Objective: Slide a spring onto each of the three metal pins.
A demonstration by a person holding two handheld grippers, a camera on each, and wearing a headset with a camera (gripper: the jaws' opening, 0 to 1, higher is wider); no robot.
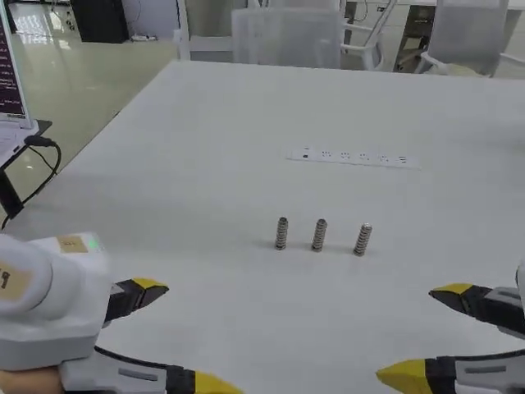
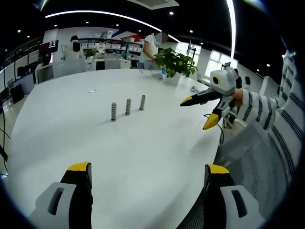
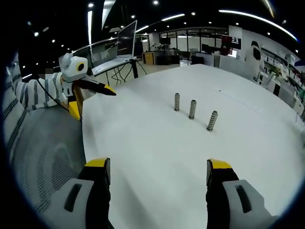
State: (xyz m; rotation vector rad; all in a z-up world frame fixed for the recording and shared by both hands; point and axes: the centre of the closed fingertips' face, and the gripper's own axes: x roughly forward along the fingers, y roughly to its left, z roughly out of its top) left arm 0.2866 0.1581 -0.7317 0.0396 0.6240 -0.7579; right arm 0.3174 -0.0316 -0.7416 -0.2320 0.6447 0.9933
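Three coil springs stand upright in a short row on the white table (image 1: pixel 205 148), each sleeved over a pin: the left spring (image 1: pixel 281 234), the middle spring (image 1: pixel 319 235) and the right spring (image 1: pixel 362 240), which leans a little. The same springs appear in the left gripper view (image 2: pixel 127 106) and the right gripper view (image 3: pixel 192 109). My left gripper (image 1: pixel 184 336) (image 2: pixel 147 169) hovers open at the near left with nothing between its yellow-tipped jaws. My right gripper (image 1: pixel 422 335) (image 3: pixel 158 164) is open and bare at the near right. Both are well short of the springs.
A white power strip (image 1: pixel 353 156) lies flat beyond the springs. Chairs (image 1: pixel 287 37) line the far table edge. A laptop on a stand (image 1: pixel 8 82) is off to the left. A potted plant (image 2: pixel 176 62) and people are farther back in the room.
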